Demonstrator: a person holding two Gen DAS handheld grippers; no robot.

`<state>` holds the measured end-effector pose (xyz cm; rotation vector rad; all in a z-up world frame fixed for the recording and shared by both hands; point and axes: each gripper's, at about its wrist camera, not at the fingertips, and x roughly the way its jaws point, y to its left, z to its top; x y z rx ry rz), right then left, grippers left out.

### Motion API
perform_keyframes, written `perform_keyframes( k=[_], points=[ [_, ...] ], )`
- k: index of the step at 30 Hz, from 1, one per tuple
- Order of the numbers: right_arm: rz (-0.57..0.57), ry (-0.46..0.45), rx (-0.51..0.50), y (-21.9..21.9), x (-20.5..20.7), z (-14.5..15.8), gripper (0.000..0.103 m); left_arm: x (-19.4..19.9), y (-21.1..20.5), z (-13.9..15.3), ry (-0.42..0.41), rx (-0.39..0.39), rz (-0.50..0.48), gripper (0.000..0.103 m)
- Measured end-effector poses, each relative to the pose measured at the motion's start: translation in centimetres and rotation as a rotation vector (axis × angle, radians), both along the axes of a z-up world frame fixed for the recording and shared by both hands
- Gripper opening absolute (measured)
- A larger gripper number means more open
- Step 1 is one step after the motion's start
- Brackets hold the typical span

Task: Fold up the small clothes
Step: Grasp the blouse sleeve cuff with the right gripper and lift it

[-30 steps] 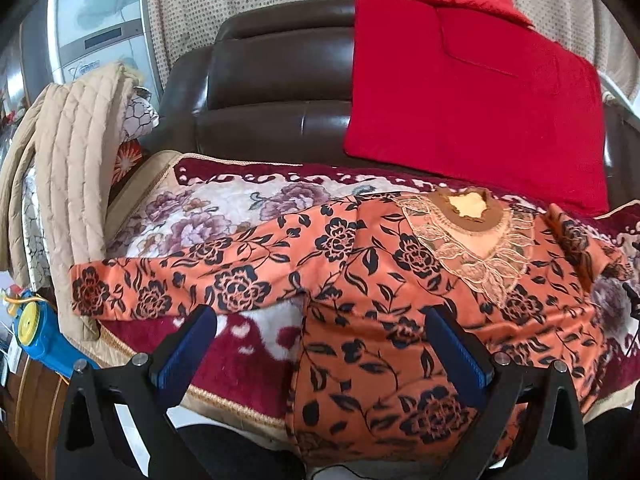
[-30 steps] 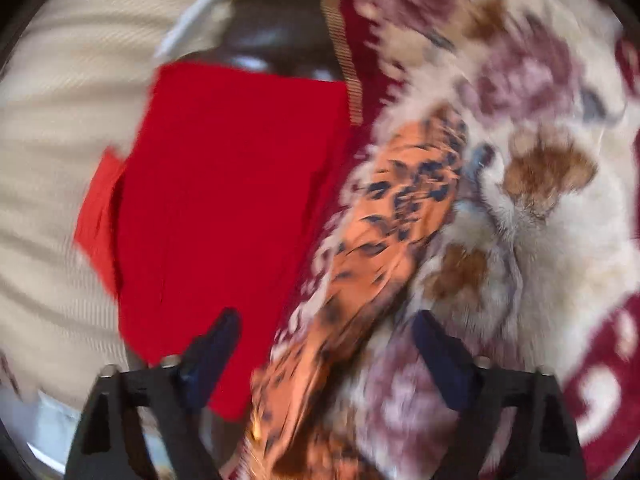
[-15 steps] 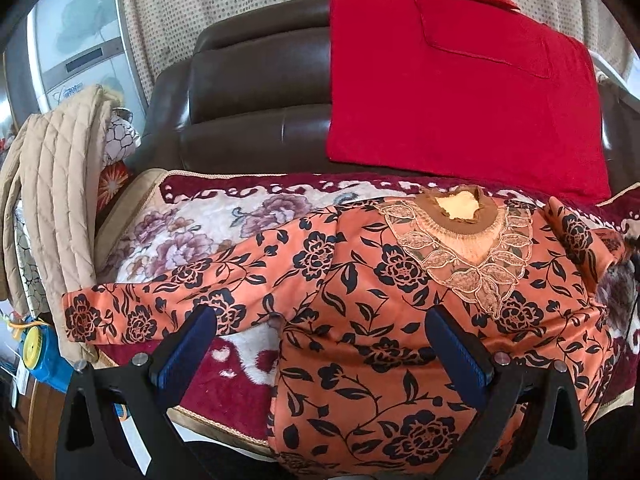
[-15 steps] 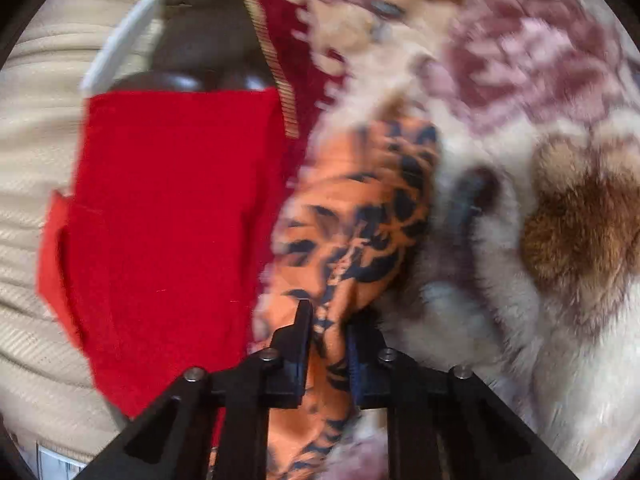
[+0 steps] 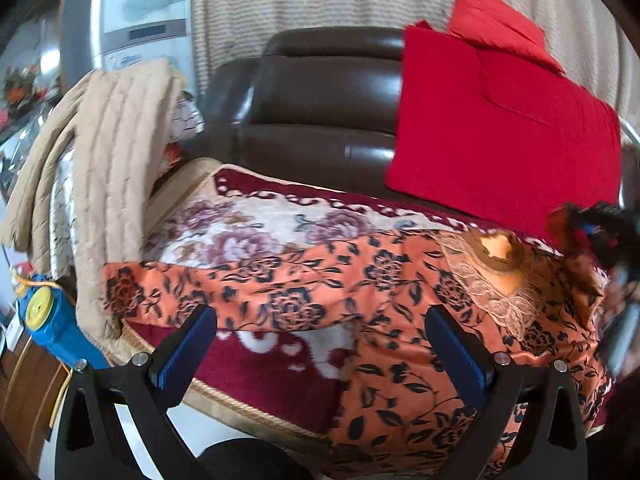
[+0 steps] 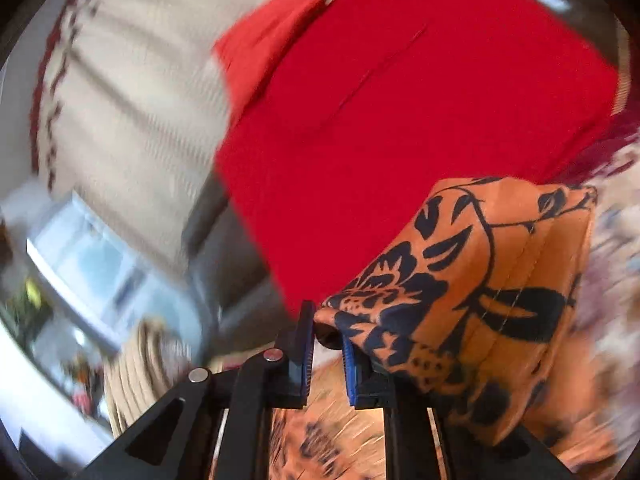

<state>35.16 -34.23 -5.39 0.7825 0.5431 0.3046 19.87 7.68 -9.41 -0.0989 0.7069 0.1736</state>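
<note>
An orange top with a dark floral print (image 5: 400,320) lies face up on the sofa seat, its lace neckline (image 5: 496,256) toward the back and one sleeve (image 5: 200,288) stretched out left. My left gripper (image 5: 320,344) is open and empty, held in front of the garment's lower edge. My right gripper (image 6: 326,356) is shut on the cuff of the other sleeve (image 6: 480,292) and holds it lifted off the seat. That gripper also shows blurred at the right edge of the left wrist view (image 5: 604,228).
A maroon floral blanket (image 5: 248,232) covers the brown leather sofa (image 5: 320,100). A red cloth (image 5: 504,128) hangs on the backrest. A beige quilted cloth (image 5: 100,160) drapes the left armrest. A blue and yellow toy (image 5: 44,320) sits low at the left.
My right gripper closed on the right sleeve's cuff and has lifted and swung it up. My left gripper shifted slightly, staying open.
</note>
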Motion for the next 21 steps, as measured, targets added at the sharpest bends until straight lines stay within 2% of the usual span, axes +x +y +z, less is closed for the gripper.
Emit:
perform_keyframes(
  k=[2, 4, 6, 7, 8, 10, 13, 14, 15, 19, 21],
  points=[
    [0.097, 0.045, -0.005, 5.2, 0.8, -0.9, 0.018, -0.4, 1.2, -0.1, -0.002, -0.013, 0.016, 0.103],
    [0.19, 0.132, -0.047, 10.4, 1.6, -2.7, 0.02, -0.6, 2.4, -0.3, 0.002, -0.027, 0.029, 0.103],
    [0.279, 0.214, -0.094, 14.2, 1.3, -4.8, 0.041, -0.4, 3.2, -0.5, 0.005, -0.035, 0.039, 0.103],
    [0.328, 0.26, -0.108, 15.5, 1.6, -5.6, 0.073, -0.4, 3.4, -0.5, 0.004, -0.033, 0.039, 0.103],
    [0.395, 0.306, -0.086, 16.7, 1.1, -6.9, 0.082, -0.3, 3.4, -0.5, 0.003, -0.031, 0.036, 0.103],
    [0.451, 0.341, -0.062, 17.0, -0.3, -8.6, 0.082, 0.3, 2.9, -0.6, 0.001, -0.024, 0.015, 0.103],
    [0.501, 0.309, -0.04, 14.3, -2.5, -8.5, 0.082, 1.5, 1.1, -0.6, -0.007, -0.025, -0.053, 0.103],
    [0.5, 0.287, -0.028, 14.2, -4.0, -8.9, 0.082, 2.0, 0.2, -0.6, -0.009, -0.025, -0.076, 0.103],
    [0.475, 0.254, -0.002, 12.1, -4.9, -8.3, 0.082, 2.6, -0.9, -0.8, -0.008, -0.027, -0.108, 0.103],
    [0.222, 0.143, 0.081, 2.6, -6.3, -6.1, 0.081, 5.6, -7.3, -2.6, 0.055, -0.018, -0.267, 0.103],
    [0.101, 0.138, 0.17, -2.9, -6.6, -6.9, 0.08, 7.1, -11.4, -4.3, 0.092, 0.057, -0.341, 0.103]
  ],
)
